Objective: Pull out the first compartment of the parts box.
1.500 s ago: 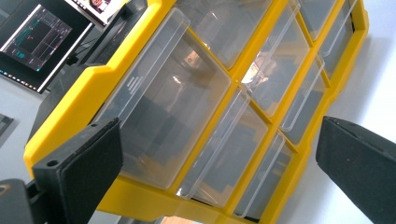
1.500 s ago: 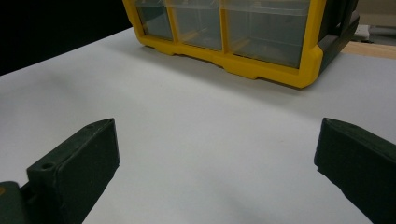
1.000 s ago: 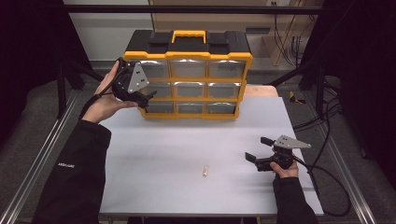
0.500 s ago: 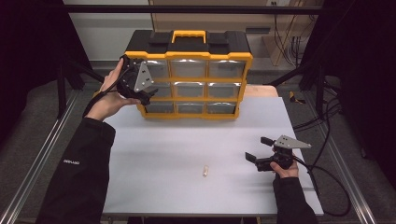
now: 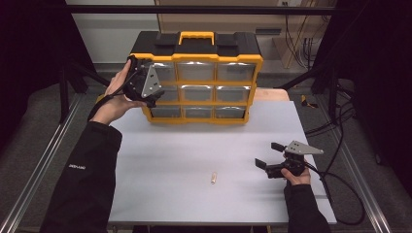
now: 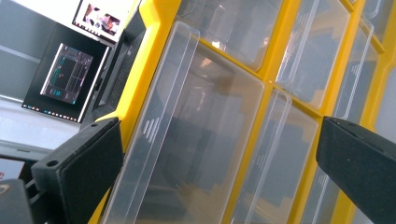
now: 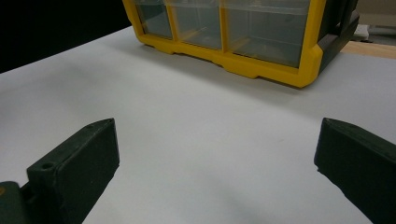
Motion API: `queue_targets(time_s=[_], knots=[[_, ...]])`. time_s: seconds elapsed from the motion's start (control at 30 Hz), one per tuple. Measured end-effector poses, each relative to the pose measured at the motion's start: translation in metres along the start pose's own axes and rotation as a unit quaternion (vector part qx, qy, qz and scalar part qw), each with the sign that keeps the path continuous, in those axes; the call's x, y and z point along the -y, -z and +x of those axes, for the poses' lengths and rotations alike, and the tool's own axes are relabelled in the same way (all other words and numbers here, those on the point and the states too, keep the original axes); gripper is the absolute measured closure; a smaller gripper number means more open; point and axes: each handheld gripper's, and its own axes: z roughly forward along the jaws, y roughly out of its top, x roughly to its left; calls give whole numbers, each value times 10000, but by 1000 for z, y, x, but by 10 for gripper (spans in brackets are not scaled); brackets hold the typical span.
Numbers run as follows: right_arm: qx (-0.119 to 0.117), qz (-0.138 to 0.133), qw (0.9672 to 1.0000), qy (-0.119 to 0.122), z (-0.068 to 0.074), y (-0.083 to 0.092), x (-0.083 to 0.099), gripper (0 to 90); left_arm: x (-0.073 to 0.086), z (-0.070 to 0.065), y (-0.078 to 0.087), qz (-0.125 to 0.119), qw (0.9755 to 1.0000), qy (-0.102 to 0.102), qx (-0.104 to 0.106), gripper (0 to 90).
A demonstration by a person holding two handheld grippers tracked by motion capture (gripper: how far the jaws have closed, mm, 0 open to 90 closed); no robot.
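A yellow and black organizer point(image 5: 197, 102) with clear drawers stands at the back of the white table point(image 5: 194, 145). My left gripper point(image 5: 151, 92) is raised against its left column of drawers, open. In the left gripper view, my left gripper point(image 6: 219, 168) has its jaws spread wide around a clear drawer front point(image 6: 196, 140), with nothing gripped. My right gripper point(image 5: 267, 154) rests low over the table at the right, open and empty. The right gripper view looks from my right gripper point(image 7: 215, 163) across bare table to the organizer point(image 7: 261, 65). A small beige piece point(image 5: 214, 178) lies on the table in front.
Metal rails point(image 5: 43, 165) run along both sides of the table. Cables point(image 5: 340, 189) trail off the right edge. A wooden board point(image 5: 272, 94) shows behind the organizer's right side. A monitor point(image 6: 65, 79) is seen past the organizer in the left gripper view.
My left gripper has moved a little to the right, closer onto the organizer's left drawers. The right gripper and the small beige piece have stayed put.
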Motion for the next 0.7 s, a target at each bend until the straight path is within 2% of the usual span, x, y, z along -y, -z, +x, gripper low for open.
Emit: queue_targets(time_s=[0.27, 0.6, 0.7], knots=[[5, -11, 10000, 0, 0, 0, 0, 6, 2, 0, -4, 49, 9999, -78, -39, 3], [1, -1, 10000, -5, 0, 0, 0, 6, 3, -3, -8, 210, 9986, -428, -207, 13], [4, 1, 10000, 4, 0, 0, 0, 6, 2, -4, -8, 220, 9983, -464, -263, 30]])
